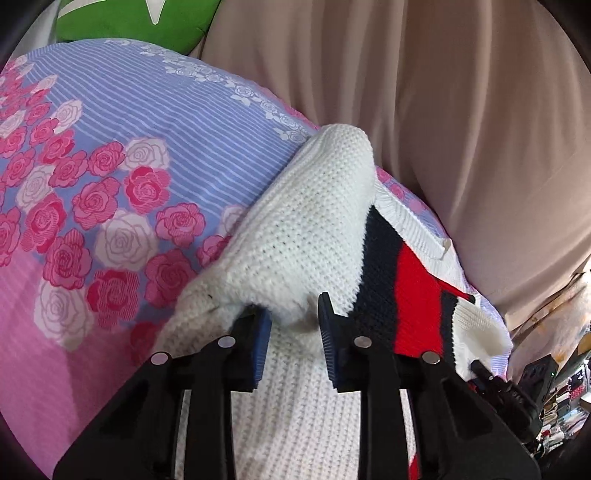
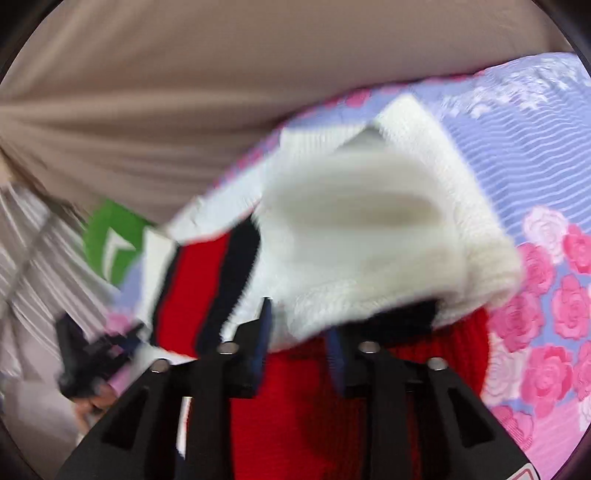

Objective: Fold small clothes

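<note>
Currently the sweater (image 1: 306,221) lies on the bed (image 1: 129,122), on the rose-print sheet, white knit with navy and red stripes. Left hand-held gripper (image 1: 295,325): fingers spread, a bunched white fold of the sweater sits between the blue pads (image 1: 328,347), whether they bite on it I cannot tell. The folded white part rises up and away from that gripper; stripes sit right of the fold. Right hand-held gripper (image 2: 299,332): view is motion-blurred, jaws look parted with white knit hanging across the tips and red knit under them; grip state cannot be told. Beige curtain (image 1: 461,129) hangs behind the sweater. Green cushion (image 1: 136,22) is past the far end of the bed, well apart from the sweater. In the left view the other gripper's black body (image 1: 517,391) shows right of the sweater's striped edge.
</note>
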The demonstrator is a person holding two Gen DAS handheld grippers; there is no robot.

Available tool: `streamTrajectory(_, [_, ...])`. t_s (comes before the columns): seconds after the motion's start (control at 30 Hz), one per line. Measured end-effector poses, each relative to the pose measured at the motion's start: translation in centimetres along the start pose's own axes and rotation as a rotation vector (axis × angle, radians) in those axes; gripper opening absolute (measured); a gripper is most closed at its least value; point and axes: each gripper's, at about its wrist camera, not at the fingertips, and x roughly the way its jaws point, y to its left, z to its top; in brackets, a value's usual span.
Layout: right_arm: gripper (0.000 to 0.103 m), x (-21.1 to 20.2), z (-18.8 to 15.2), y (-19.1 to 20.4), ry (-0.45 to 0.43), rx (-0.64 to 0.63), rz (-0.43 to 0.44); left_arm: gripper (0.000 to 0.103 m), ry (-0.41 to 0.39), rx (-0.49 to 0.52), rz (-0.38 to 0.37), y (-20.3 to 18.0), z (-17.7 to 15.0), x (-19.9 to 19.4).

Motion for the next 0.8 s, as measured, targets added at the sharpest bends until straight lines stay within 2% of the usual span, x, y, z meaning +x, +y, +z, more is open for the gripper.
streamTrajectory(0.07, [0.052,-1.1,0.7,0.1,-0.043,0.001,-0.004,0.030,0.019,-0.014,-0.023,-0.1,-0.1,-0.1])
streamTrajectory(0.13, [0.053,-1.0,1.7,-0.2,-0.052,0.014,-0.031,0.038,0.034,-0.052,-0.040,0.0,0.0,0.3])
streamTrajectory(0.2, [0.053,-0.9,2.3,-0.8,-0.058,0.045,-0.057,0.038,0.038,-0.092,-0.049,0.4,0.1,0.7])
streamTrajectory(0.27, [0.052,-0.9,2.9,-1.4,-0.071,0.069,-0.121,0.036,0.029,-0.109,-0.048,0.2,0.4,1.1])
streamTrajectory(0.3, [0.046,-0.5,3.4,-1.2,-0.073,0.051,-0.202,0.034,0.023,-0.106,-0.041,0.1,0.6,1.1])
streamTrajectory(0.33, [0.028,-0.6,3.5,-0.2,-0.080,0.005,-0.279,0.024,0.014,-0.100,-0.031,-0.2,0.8,1.1])
streamTrajectory(0.37, [0.009,-0.7,3.5,1.7,-0.094,-0.068,-0.319,0.010,-0.007,-0.097,-0.023,-0.4,1.1,0.9])
streamTrajectory(0.4, [0.009,-1.0,3.6,3.0,-0.111,-0.112,-0.292,0.010,-0.034,-0.094,-0.019,-0.6,1.2,0.3])
streamTrajectory(0.43, [0.009,-2.1,3.8,4.8,-0.149,-0.161,-0.212,0.010,-0.077,-0.090,-0.024,-0.8,1.5,-0.6])
streamTrajectory(0.47, [0.008,-3.8,3.8,6.7,-0.200,-0.208,-0.096,0.010,-0.116,-0.084,-0.020,-0.8,1.9,-1.6])
streamTrajectory(0.5, [0.008,-6.1,3.8,8.1,-0.266,-0.259,0.081,0.009,-0.166,-0.069,-0.008,-1.1,2.0,-2.6])
streamTrajectory(0.53, [0.008,-7.5,3.6,8.5,-0.315,-0.289,0.203,0.009,-0.200,-0.054,0.008,-1.3,2.1,-3.3])
streamTrajectory(0.57, [0.006,-8.5,3.5,8.2,-0.355,-0.307,0.280,0.009,-0.221,-0.037,0.033,-1.4,2.0,-3.6])
streamTrajectory(0.6, [0.006,-8.0,4.0,7.4,-0.352,-0.292,0.252,0.009,-0.224,-0.020,0.061,-1.4,2.0,-3.5])
streamTrajectory(0.63, [0.006,-6.2,4.8,5.9,-0.293,-0.246,0.126,0.010,-0.204,-0.009,0.086,-1.1,1.8,-2.9])
streamTrajectory(0.67, [0.006,-3.6,5.4,3.6,-0.199,-0.194,-0.034,0.010,-0.172,-0.009,0.104,-0.7,1.7,-2.0])
streamTrajectory(0.73, [0.006,1.1,5.2,-1.3,-0.011,-0.078,-0.284,0.010,-0.100,-0.021,0.116,0.4,1.3,-0.3])
streamTrajectory(0.77, [0.006,1.4,4.6,-2.5,0.000,-0.035,-0.258,0.010,-0.086,-0.025,0.116,0.6,1.0,0.2])
streamTrajectory(0.8, [0.007,0.5,4.3,-2.9,-0.033,-0.017,-0.213,0.010,-0.110,-0.010,0.115,0.5,0.6,0.1])
